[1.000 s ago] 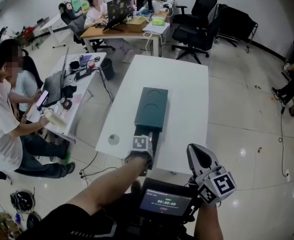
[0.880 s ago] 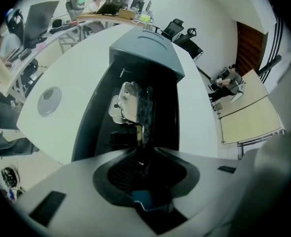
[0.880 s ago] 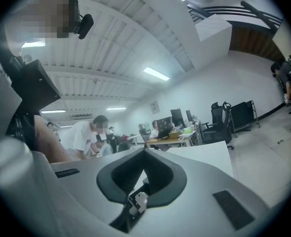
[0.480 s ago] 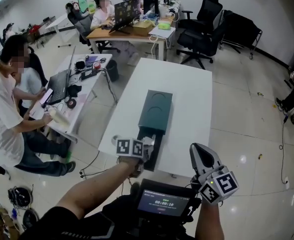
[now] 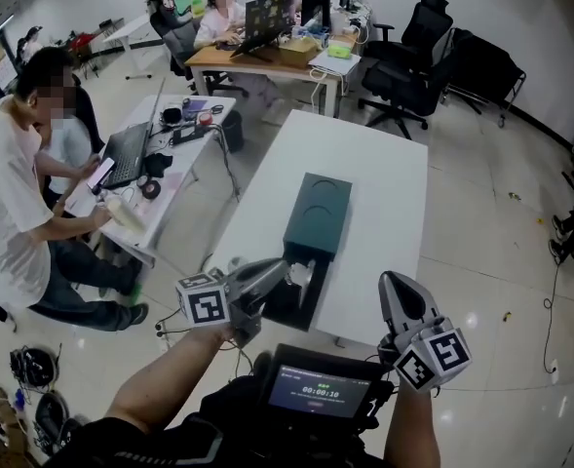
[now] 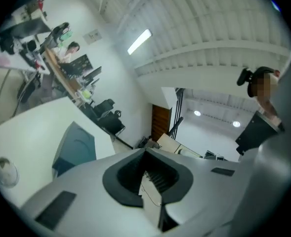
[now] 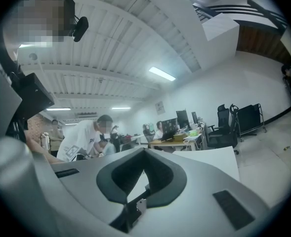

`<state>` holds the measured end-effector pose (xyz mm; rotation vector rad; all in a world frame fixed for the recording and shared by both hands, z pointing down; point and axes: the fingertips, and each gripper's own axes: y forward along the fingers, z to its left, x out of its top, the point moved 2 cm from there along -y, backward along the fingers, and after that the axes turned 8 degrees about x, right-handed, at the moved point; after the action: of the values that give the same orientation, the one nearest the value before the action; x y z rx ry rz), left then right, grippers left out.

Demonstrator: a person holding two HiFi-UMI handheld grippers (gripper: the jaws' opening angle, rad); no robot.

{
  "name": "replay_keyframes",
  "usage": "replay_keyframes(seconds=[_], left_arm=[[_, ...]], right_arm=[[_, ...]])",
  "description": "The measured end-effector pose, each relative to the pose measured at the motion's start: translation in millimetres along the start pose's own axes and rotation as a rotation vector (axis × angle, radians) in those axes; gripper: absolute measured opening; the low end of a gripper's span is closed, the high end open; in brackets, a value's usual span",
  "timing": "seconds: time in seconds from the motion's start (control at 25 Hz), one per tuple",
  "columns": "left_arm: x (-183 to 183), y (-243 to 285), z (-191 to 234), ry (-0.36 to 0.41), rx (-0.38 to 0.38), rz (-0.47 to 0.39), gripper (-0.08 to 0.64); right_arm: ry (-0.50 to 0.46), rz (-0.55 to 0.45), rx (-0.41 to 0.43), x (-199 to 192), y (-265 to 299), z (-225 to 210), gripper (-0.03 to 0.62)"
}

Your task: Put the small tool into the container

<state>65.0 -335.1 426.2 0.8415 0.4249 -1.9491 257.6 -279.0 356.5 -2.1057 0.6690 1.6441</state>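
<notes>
Since both pairs of jaws are closed on nothing, left gripper (image 5: 279, 269) by the green container (image 5: 318, 208), right gripper (image 5: 396, 289) off the desk's (image 5: 384, 174) near edge, and a pale thing (image 5: 301, 273), probably the small tool, lies in its black tray (image 5: 288, 308), I'd nudge that tray shut squarely.

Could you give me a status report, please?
Left gripper closing, tips together, empty, at the container. Right gripper shut, empty, by the table edge. No small tool made out.
</notes>
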Motion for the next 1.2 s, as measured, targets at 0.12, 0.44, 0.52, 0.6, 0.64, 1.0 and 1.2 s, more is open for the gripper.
replay_keyframes(seconds=[0.12,0.44,0.52,0.6,0.64,1.0,1.2], left_arm=[[25,-23,-20,0.107,-0.029,-0.1,0.023],[69,-52,-58,0.174,-0.107,-0.261,0.023],[70,-52,-66,0.193,-0.103,-0.27,0.023],[69,-53,-70,0.221,-0.091,-0.269,0.023],[68,-53,-72,0.235,-0.087,-0.263,0.023],[60,-54,-92,0.267,-0.049,-0.294,0.023],[58,-69,-103,0.385,0.048,-0.305,0.025]], right_arm=[[-0.01,-0.002,0.001,4,2,3,0.014],[-0.019,0.002,0.049,4,10,17,0.014],[-0.023,-0.002,0.06,5,9,17,0.014],[-0.029,-0.003,0.065,7,9,17,0.014],[-0.032,-0.002,0.068,7,8,16,0.014],[-0.033,-0.012,0.095,8,-8,0,0.014],[-0.021,-0.027,0.106,9,-21,-16,0.014]])
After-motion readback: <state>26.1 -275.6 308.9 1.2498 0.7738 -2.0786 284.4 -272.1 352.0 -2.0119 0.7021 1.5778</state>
